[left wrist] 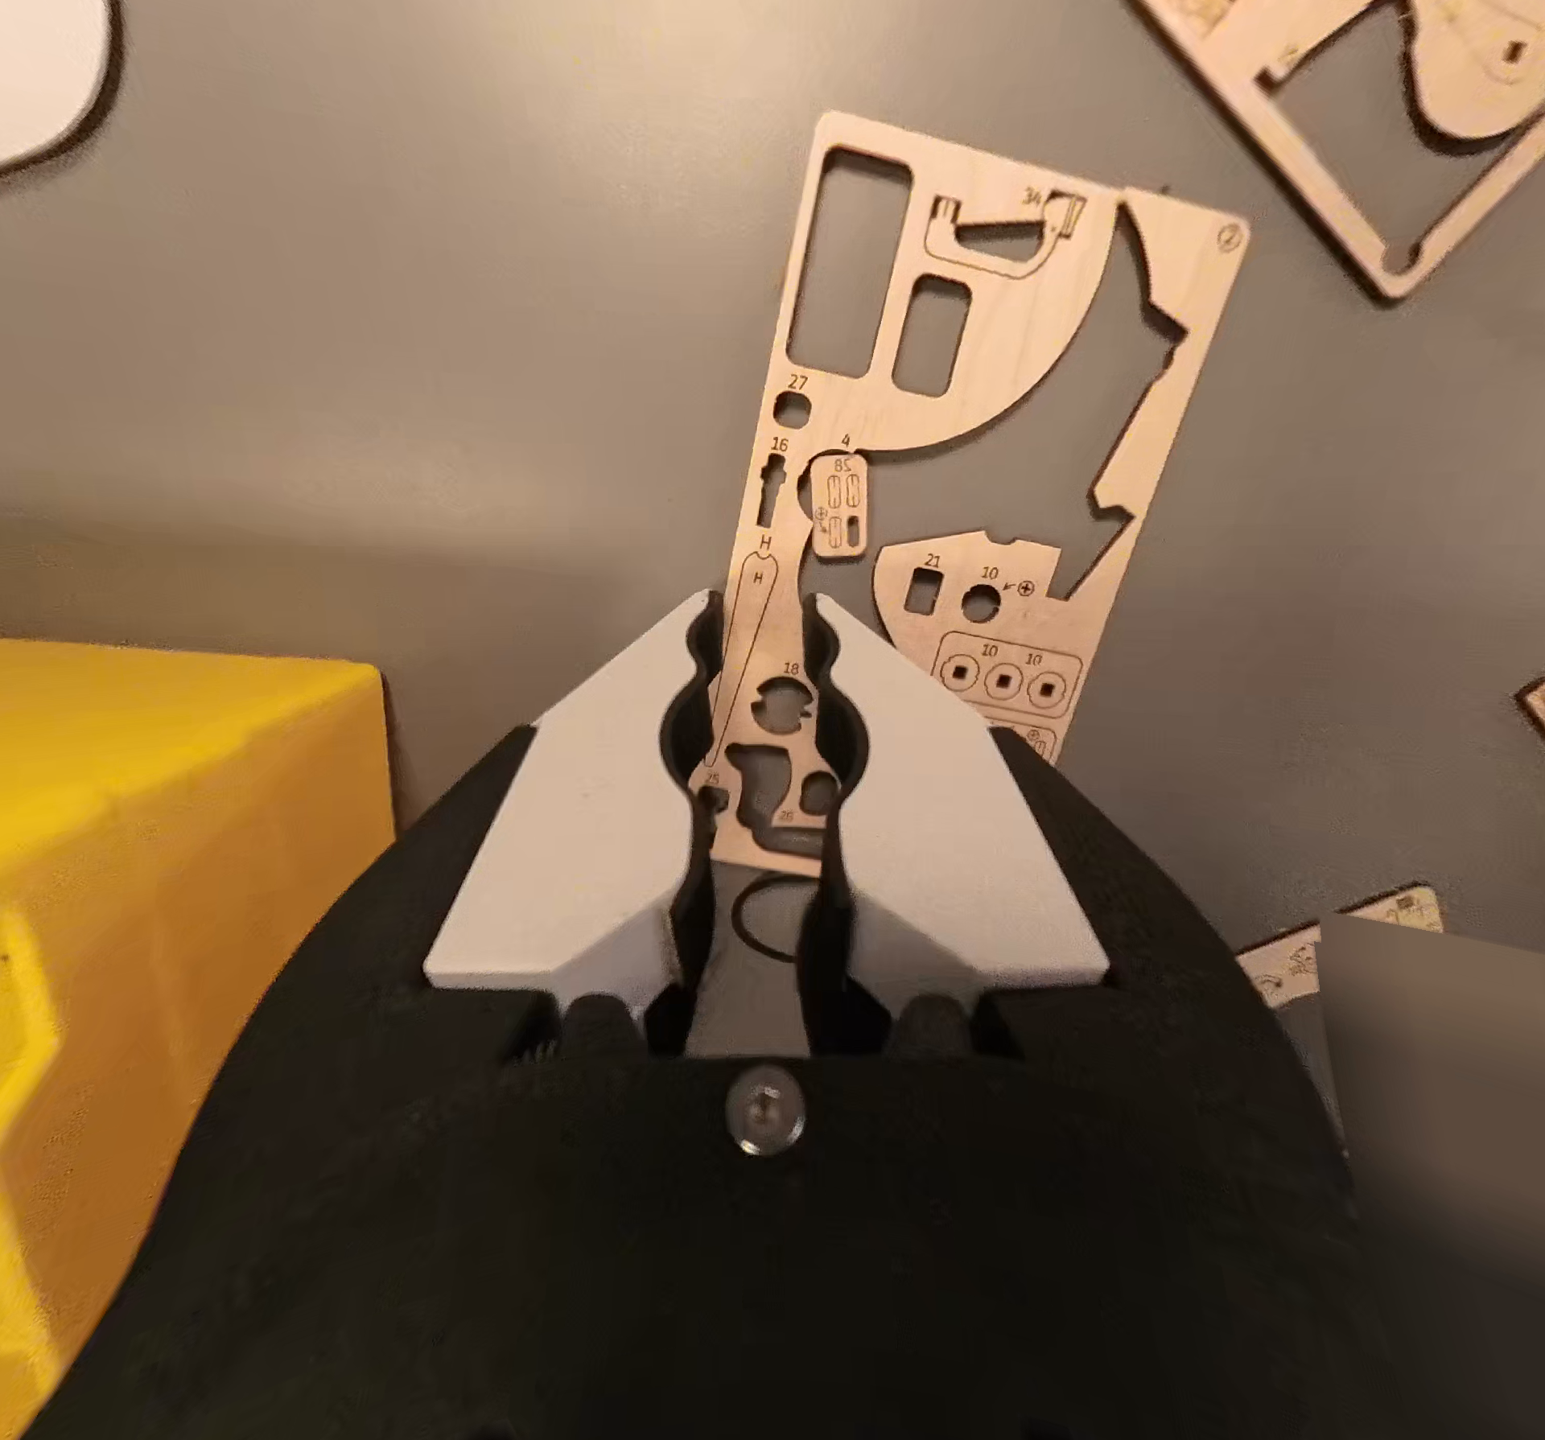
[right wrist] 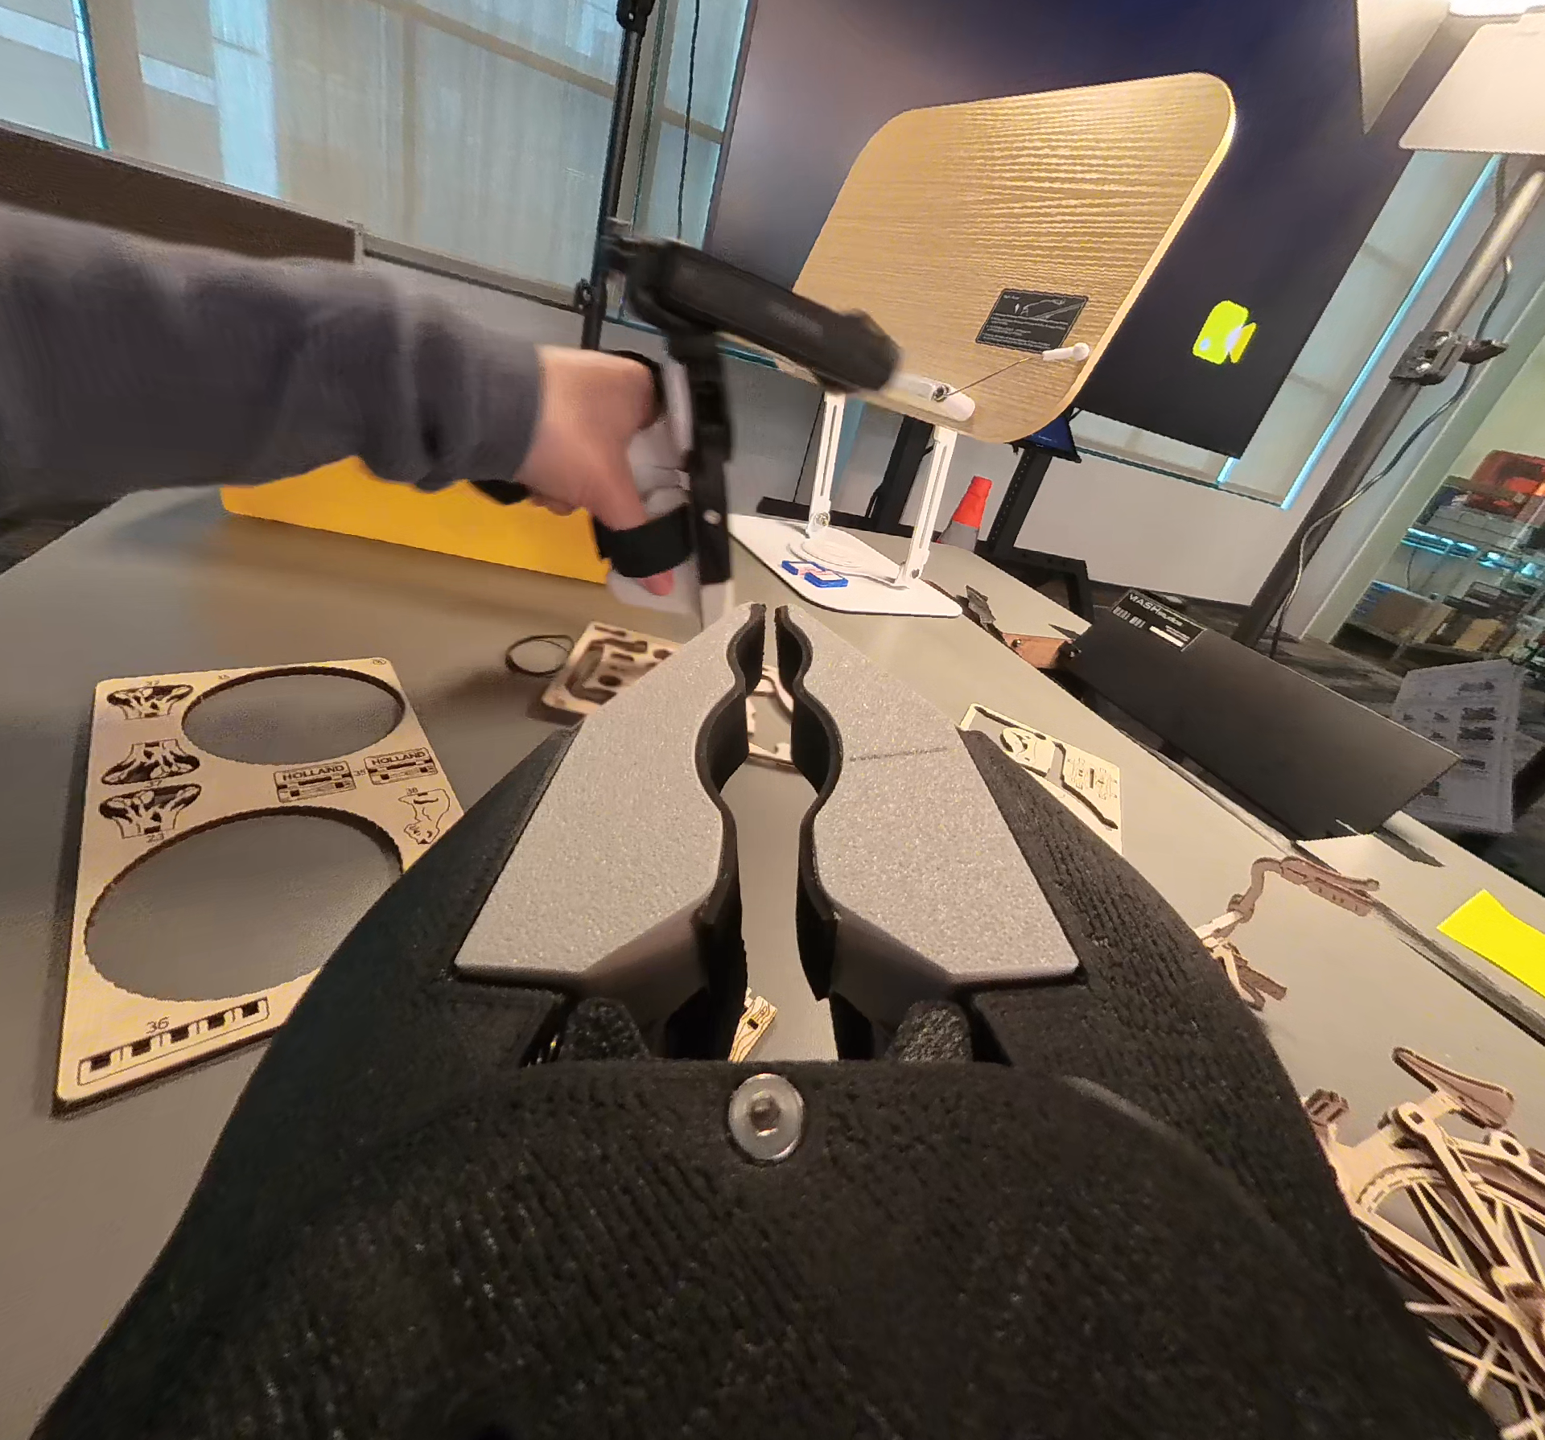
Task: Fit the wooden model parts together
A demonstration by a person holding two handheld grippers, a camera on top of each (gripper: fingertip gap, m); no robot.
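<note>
**Two grippers, one sheet to be emptied of its parts**

Several laser-cut plywood sheets are spread over the grey table (left wrist: 418,313). The left gripper (left wrist: 761,606) is held above the narrow part sheet (left wrist: 961,414), which lies flat on the table; its fingers are spread a little, with the sheet's near end seen in the gap, and whether anything is touched cannot be told. The right gripper (right wrist: 769,614) is held low over the table with its fingers drawn almost together, and nothing is seen pinched between them.

Most openings in the narrow sheet are already vacant, while a small slotted tab (left wrist: 838,507) and a row of square-holed pieces (left wrist: 1000,681) remain seated. The step is judged to be the freeing of a part. The sheet would best be pinned at its near edge while the chosen piece is pressed out squarely, since thin plywood is likely to snap if twisted. The black rubber ring (left wrist: 765,919) beside the sheet's end should be kept clear of the fingers.
</note>
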